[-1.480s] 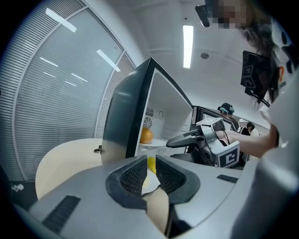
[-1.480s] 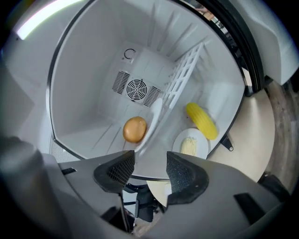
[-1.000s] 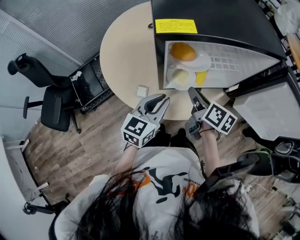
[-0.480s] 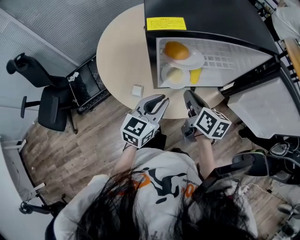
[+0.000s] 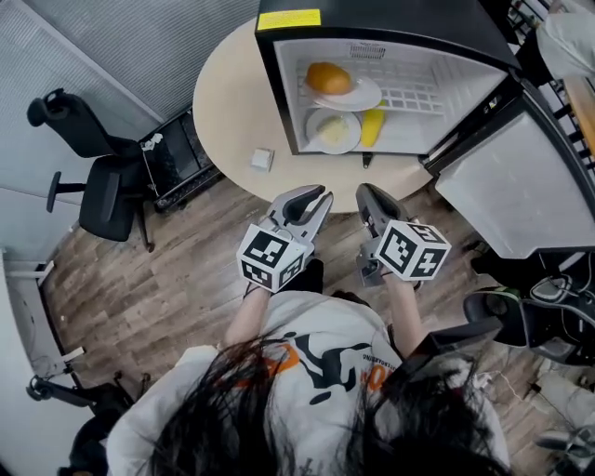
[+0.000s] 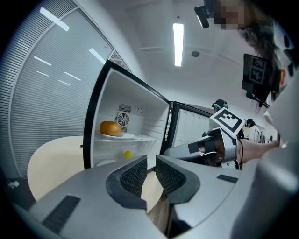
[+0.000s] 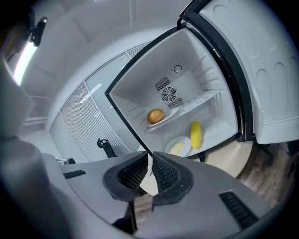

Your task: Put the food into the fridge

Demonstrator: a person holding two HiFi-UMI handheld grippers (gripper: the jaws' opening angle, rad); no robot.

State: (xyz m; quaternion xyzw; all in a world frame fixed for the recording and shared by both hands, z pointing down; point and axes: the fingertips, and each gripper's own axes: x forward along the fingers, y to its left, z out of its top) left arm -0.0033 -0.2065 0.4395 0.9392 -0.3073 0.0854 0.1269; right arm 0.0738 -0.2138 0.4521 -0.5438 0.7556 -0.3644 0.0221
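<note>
Food's already sitting in the fridge [image 5: 390, 11], straight ahead of both grippers: an orange round thing [image 5: 329, 77] up on the shelf, with a corn cob [image 5: 371, 127] and a plate of pale stuff [image 5: 332, 131] below. The left hand-held gripper [image 5: 319, 194] is pressed together and empty. The right hand-held gripper [image 5: 364, 191] has just been closing on nothing. The fridge door [image 5: 521, 177] hangs open off to the right one's side, so probably best to keep clear of it.

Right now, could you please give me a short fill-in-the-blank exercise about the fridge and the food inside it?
1. The fridge stands on a round ____.
2. Its door is ____.
3. The orange food sits on the ____ shelf.
4. The corn cob lies on the fridge's bottom, beside a ____ of pale food.

Missing words: table; open; upper; plate.
</note>
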